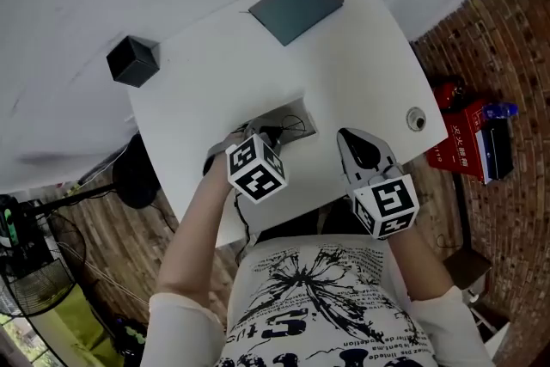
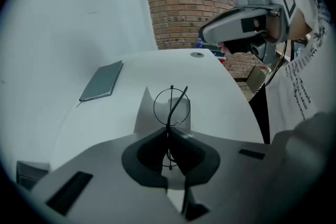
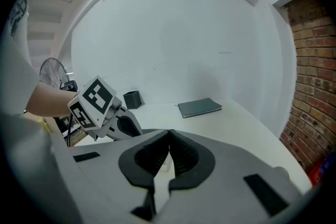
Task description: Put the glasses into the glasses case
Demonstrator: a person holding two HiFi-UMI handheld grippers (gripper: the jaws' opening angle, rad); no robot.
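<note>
Thin black wire glasses (image 2: 170, 105) with round lenses stand edge-on in my left gripper (image 2: 169, 132), which is shut on their frame. They hang just over a pale, open case-like tray (image 2: 157, 113) on the white table (image 1: 361, 64). From the head view the left gripper (image 1: 268, 136) sits at the tray (image 1: 296, 112) near the table's front edge, with the glasses (image 1: 290, 127) over it. My right gripper (image 1: 345, 137) hovers a little to the right, shut with nothing in it (image 3: 169, 135).
A flat dark grey-green case or notebook (image 1: 296, 6) lies at the table's far side. A black cube box (image 1: 133, 60) stands at the far left corner. A small round metal fitting (image 1: 416, 118) is near the right edge. A red box (image 1: 464, 142) lies beyond that edge.
</note>
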